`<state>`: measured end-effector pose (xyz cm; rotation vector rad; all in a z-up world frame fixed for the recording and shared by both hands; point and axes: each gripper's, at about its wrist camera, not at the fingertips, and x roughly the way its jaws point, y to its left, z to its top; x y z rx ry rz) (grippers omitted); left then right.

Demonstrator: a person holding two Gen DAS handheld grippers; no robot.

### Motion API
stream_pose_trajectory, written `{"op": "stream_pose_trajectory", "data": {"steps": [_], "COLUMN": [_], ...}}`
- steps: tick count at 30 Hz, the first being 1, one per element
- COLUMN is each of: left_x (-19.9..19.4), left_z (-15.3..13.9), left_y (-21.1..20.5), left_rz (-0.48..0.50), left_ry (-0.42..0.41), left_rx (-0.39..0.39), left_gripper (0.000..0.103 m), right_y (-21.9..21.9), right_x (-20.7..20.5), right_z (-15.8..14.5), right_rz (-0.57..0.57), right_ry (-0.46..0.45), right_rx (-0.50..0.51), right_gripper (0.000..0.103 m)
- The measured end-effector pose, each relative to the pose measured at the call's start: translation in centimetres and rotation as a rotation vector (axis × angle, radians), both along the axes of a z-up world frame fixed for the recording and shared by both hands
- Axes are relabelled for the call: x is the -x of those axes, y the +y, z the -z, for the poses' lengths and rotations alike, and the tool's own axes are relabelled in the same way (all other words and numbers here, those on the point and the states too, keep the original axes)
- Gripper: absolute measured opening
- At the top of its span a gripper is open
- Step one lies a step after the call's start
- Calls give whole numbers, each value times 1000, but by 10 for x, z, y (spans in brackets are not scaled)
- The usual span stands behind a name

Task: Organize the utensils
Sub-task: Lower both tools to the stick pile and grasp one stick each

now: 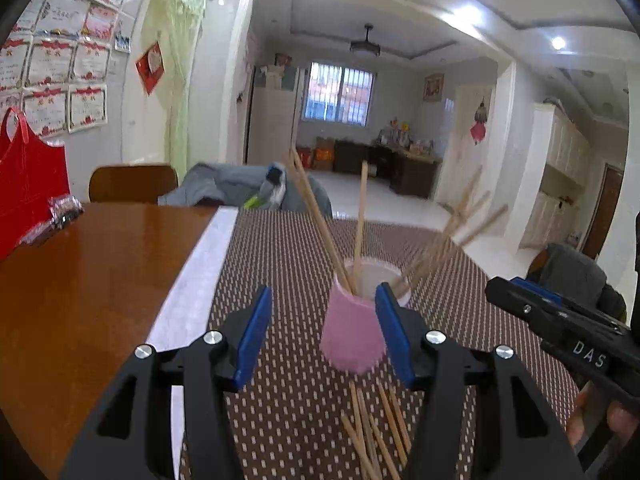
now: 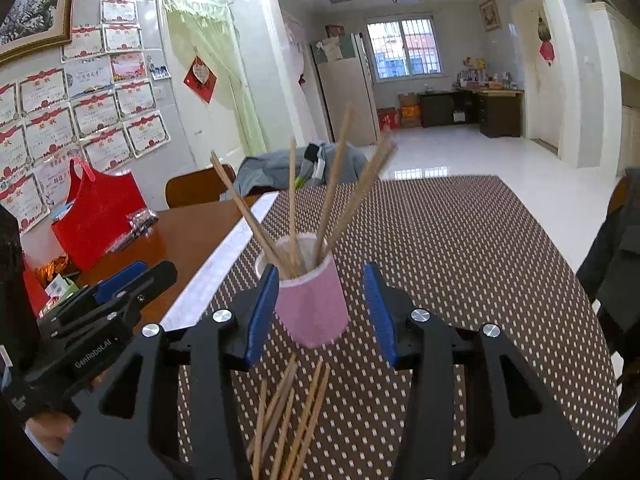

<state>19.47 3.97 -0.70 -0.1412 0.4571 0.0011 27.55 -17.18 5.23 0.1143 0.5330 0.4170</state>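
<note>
Left claw (image 1: 324,336): mine, open beside the pink cup (image 1: 354,332).
Right claw (image 2: 320,312): open, empty.
Risk: bumping the cup spills the chopsticks (image 2: 292,204).

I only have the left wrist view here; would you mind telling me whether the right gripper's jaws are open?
Observer: Yes. The right gripper is open, its blue pads clear of the pink cup and nothing gripped between them.
Operator: Thank you. Is anything on the wooden table behind the red bag?
Observer: Beside the red bag lies a small clear packet, and a green box sits nearer the camera.
Operator: How many chopsticks lie loose before the cup?
Observer: The loose chopsticks overlap; I cannot count them exactly.
</note>
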Motion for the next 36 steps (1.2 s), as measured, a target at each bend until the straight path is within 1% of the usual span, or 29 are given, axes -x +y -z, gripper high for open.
{"op": "stream_pose_trajectory", "data": {"steps": [5, 8, 12, 15, 21, 27, 28, 32, 34, 36], "left_x": [6, 6, 4, 6, 9, 7, 7, 4, 3, 2], "left_z": [20, 34, 60, 81, 101, 111, 112, 114, 114, 113], "left_y": [-10, -16, -24, -32, -44, -50, -51, -46, -44, -43], "left_rz": [27, 56, 116, 139, 162, 175, 178, 180, 183, 199], "left_ry": [109, 196, 347, 443, 542, 589, 594, 604, 604, 605], "left_rx": [-10, 1, 38, 39, 26, 7, 7, 20, 23, 37], "left_gripper": [54, 54, 53, 53, 53, 52, 42, 31, 22, 17], "right_y": [-11, -15, -21, -23, -25, -26, -27, -29, -31, -30], "right_x": [11, 18, 24, 26, 30, 32, 33, 33, 34, 34], "right_z": [21, 34, 52, 63, 79, 85, 88, 94, 96, 98], "right_rz": [-6, -14, -35, -45, -67, -82, -83, -84, -84, -85], "right_ry": [63, 101, 163, 205, 268, 296, 299, 317, 322, 327], "right_rx": [11, 27, 47, 49, 57, 50, 50, 48, 48, 51], "right_gripper": [46, 46, 48, 48, 50, 51, 51, 51, 51, 51]}}
